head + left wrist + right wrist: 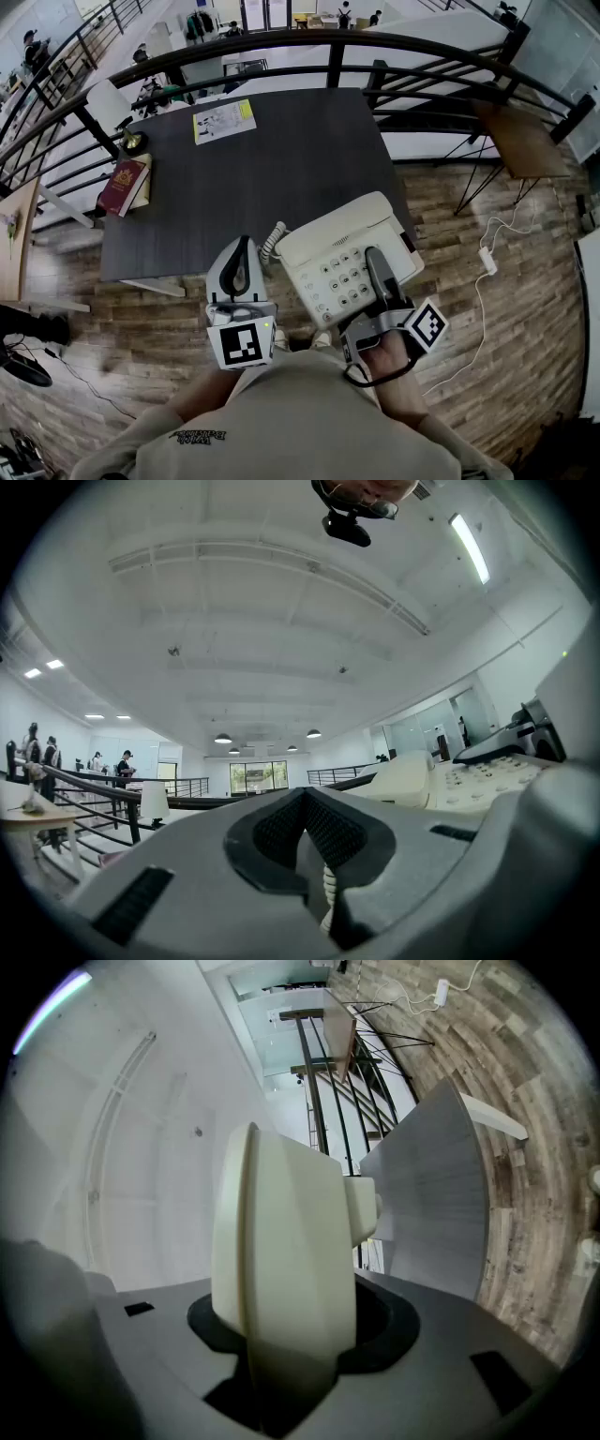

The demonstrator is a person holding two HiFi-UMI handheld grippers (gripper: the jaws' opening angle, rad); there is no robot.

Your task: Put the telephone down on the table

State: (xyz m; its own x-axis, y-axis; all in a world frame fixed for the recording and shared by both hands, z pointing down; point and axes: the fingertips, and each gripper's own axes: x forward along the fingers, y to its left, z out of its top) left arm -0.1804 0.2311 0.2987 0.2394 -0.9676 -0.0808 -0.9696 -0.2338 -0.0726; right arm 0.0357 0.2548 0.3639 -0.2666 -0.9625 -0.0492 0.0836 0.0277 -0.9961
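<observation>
Here the telephone (pixel 330 234) sits in the lower middle of the head view, over the near right corner of the dark table (pixel 281 159). Whether its base rests on the tabletop or hangs just above it cannot be told. It is a cream-white desk set with a broad, flat body. The handset (pixel 323 225) lies in its cradle along the upper edge, and a keypad (pixel 342 274) of pale round buttons faces the camera. A coiled cord (pixel 272 242) of the same colour loops off its left side.

The right gripper (pixel 375 264) is clamped on the telephone's lower right edge, with one dark finger lying across the keypad. In the right gripper view, the cream body fills the gap between the jaws, seen edge-on.

The left gripper (pixel 242 246) is just left of the telephone, beside the cord. Its jaws are closed tip to tip. In the left gripper view, a bit of the cord shows through the gap lower down; whether it is pinched cannot be told.

At the table's far left lie a red book (pixel 122 186) and a printed sheet (pixel 223 120).
</observation>
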